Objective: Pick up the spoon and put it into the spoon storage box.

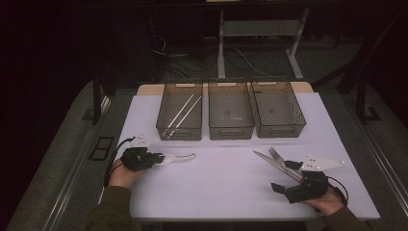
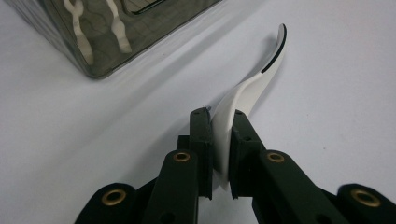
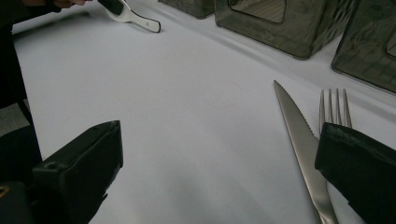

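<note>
Your left claw [image 1: 156, 158] is clamped on the handle end of the white spoon [image 1: 180, 157], w/ the bowl end pointing toward the middle of the worktop [image 1: 221, 178]. You've got it edge-on between the jaws, prob. so the thin handle sits flat against the pads and won't twist when you carry it. It's low over the worktop, just in front of the left bin [image 1: 180, 111], which already holds two long white utensils [image 1: 183, 113]; judging by that, the spoon belongs there too. The middle bin [image 1: 230, 110] and right bin [image 1: 278, 109] look bare inside.

Your right claw [image 1: 288, 177] is spread wide, holding nothing, over the knife [image 1: 272, 162] and fork [image 1: 275, 154], which lie side by side on the worktop, tips toward the bins. Looks set up to take one of them next.

View diffs: the left gripper view shows the grip itself, the spoon [image 2: 247, 88] pinched near its end and curving up and away, which the high view is too small to confirm. The right gripper view gives you the knife's [image 3: 299, 135] serrated edge and the fork's [image 3: 334, 107] tines beside the right-hand jaw. The high view gives the whole bin row.
</note>
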`<state>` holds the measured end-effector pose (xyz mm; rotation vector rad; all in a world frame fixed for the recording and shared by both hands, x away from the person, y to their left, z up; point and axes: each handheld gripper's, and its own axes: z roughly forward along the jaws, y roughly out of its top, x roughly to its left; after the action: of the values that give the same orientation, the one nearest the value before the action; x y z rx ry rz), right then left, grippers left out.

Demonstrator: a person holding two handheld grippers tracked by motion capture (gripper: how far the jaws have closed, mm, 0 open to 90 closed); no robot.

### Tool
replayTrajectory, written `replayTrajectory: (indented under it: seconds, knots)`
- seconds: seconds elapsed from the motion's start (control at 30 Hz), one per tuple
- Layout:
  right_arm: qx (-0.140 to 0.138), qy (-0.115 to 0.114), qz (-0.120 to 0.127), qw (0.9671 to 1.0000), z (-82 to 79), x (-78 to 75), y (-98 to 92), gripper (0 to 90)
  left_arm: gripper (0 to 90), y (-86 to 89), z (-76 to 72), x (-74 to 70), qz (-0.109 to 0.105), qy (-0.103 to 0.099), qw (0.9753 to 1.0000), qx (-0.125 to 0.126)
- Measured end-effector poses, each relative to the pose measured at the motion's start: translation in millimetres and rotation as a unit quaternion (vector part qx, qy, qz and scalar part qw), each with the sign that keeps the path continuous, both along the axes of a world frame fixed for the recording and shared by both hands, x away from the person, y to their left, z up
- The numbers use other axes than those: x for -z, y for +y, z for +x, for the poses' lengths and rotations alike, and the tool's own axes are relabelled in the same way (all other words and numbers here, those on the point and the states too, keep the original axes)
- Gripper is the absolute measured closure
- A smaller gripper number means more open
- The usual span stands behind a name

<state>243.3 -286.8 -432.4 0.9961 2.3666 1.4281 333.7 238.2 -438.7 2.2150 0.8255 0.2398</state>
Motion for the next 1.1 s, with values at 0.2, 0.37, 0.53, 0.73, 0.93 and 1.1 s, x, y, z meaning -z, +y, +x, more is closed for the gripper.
replayTrajectory:
  seconds: [0.2,0.37,0.53,0.73,0.93,1.1]
  knots:
    - [0.000,0.000,0.000,1.0000,0.2,0.0,-0.1,1.1,81.9,-4.7,-2.0,-4.2,0.008,-0.006,0.9999,-0.003]
    - [0.001,-0.001,-0.001,1.0000,0.4,0.1,0.1,1.1,81.9,-10.5,-4.2,-10.0,0.003,-0.017,0.9999,-0.003]
    - [0.000,-0.002,-0.004,1.0000,1.0,1.0,1.1,1.1,81.9,-17.0,-7.1,-18.0,-0.018,-0.028,0.9994,-0.006]
    - [-0.002,0.003,-0.009,1.0000,5.8,5.1,5.7,1.1,81.9,-25.5,-9.9,-24.9,-0.025,-0.039,0.9989,-0.002]
    - [0.001,0.007,-0.015,0.9999,11.5,7.7,5.7,1.1,81.9,-32.1,-12.1,-30.2,-0.034,-0.042,0.9985,0.000]
    - [0.004,0.008,-0.014,0.9999,13.1,7.9,4.0,1.1,81.9,-36.2,-13.4,-33.7,-0.039,-0.046,0.9982,0.002]
